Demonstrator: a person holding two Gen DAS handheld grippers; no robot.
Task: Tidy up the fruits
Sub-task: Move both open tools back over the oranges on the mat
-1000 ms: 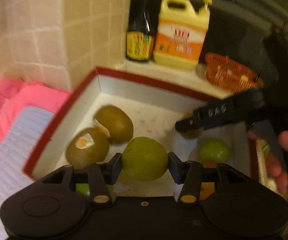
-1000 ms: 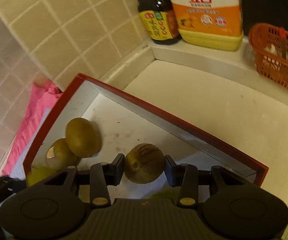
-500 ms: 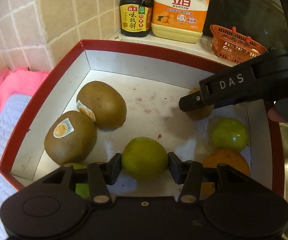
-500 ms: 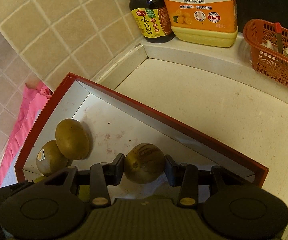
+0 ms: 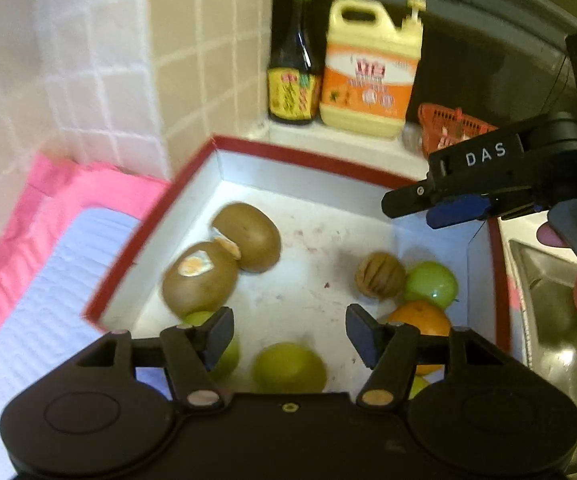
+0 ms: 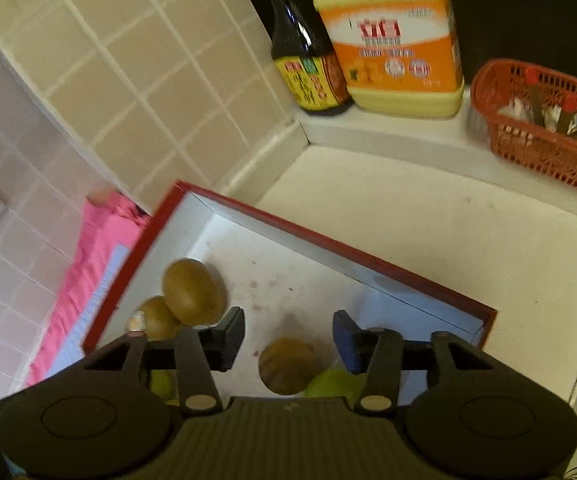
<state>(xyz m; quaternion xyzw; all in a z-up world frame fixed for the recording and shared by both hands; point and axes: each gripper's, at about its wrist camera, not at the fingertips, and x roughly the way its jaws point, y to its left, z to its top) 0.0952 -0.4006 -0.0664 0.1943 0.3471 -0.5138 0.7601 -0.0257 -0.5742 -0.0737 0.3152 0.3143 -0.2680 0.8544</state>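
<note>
A red-rimmed white box [image 5: 308, 156] holds the fruit. In the left wrist view two brown kiwis [image 5: 224, 260] lie at its left, a small brown ribbed fruit [image 5: 378, 274], a green fruit [image 5: 430, 284] and an orange [image 5: 420, 318] at its right. My left gripper [image 5: 288, 332] is open and empty above a green fruit [image 5: 288, 366] lying in the box. My right gripper [image 6: 288, 338] is open and empty above the brown ribbed fruit [image 6: 286, 364], with the kiwis [image 6: 190, 292] to its left. The right gripper also shows in the left wrist view [image 5: 468, 188], above the box.
A dark sauce bottle [image 5: 294, 60], a yellow detergent jug [image 5: 370, 68] and a red basket [image 6: 544, 128] stand on the ledge behind the box. A pink and white cloth [image 5: 48, 248] lies left. A steel sink [image 5: 548, 292] is right. Tiled wall on the left.
Both grippers opened and lifted. The left one let go of the green fruit and the right one let go of the brown ribbed fruit; both fruits now lie in the box.
</note>
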